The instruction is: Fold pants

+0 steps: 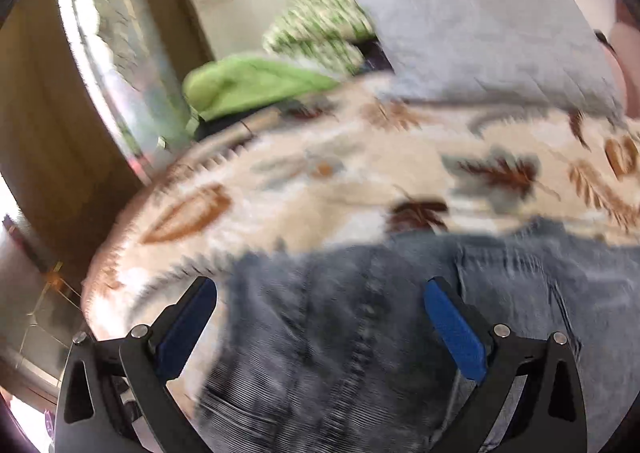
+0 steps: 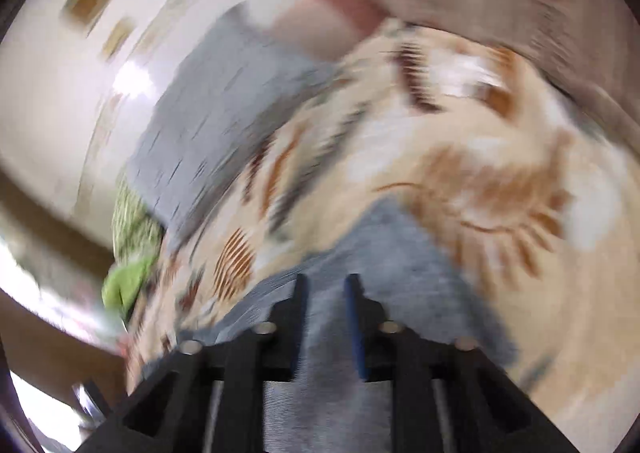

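Note:
Grey-blue denim pants lie on a bed with a cream leaf-patterned blanket. My left gripper is open wide just above the pants, its blue pads on either side of a seam. In the right wrist view the pants run between the fingers of my right gripper, whose jaws stand close together with denim between them. Both views are blurred by motion.
A grey pillow lies at the head of the bed, also in the right wrist view. Green cloths sit beside it. A wooden frame with a mirror stands at the left. The bed edge drops off left.

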